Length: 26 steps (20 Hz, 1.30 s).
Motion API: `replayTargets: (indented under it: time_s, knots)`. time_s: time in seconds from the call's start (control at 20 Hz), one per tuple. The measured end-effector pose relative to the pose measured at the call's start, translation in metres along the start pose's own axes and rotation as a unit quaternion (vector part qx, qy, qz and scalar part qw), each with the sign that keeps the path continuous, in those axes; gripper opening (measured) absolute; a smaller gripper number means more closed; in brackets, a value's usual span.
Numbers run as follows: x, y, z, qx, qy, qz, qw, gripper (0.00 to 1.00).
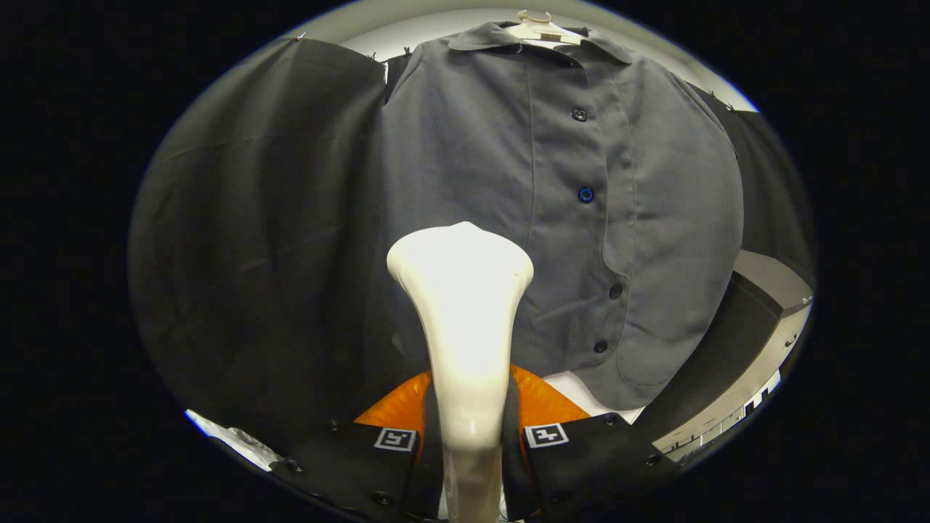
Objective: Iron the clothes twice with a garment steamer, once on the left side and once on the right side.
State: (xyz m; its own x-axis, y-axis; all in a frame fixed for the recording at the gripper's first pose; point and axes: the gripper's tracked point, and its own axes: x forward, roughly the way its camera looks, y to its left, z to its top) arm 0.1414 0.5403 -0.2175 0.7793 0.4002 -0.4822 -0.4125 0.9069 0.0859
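Gripper (471,436): jaws pinch the steamer's neck from both sides.
Steamer (463,305): white, upright, its head in front of the shirt's left half, beside the placket.
Shirt (552,211): grey, buttoned, on a hanger (536,25), just beyond the steamer.
Buttons: 5 visible.

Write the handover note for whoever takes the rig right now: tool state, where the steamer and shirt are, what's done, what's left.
Tool: shut on the white plastic garment steamer, both fingers pressing its neck.
Steamer: head upright, just ahead of the fingers, facing the grey button-up shirt; whether it touches the fabric cannot be told.
Shirt: on a white hanger against the black cloth wall, buttoned.
Done: steamer picked up and brought to the shirt.
Left: nothing here shows a finished pass, so assume both the left and right strokes remain.
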Motion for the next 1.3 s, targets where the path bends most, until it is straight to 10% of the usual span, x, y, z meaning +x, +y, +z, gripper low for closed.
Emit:
replayTargets:
  time_s: [0.7,1.3]
  knots:
    - [-0.006,0.015,-0.080,-0.011,0.076,0.014,0.997,0.41]
    - [-0.062,-0.020,-0.020,-0.013,-0.009,0.034,0.999,0.41]
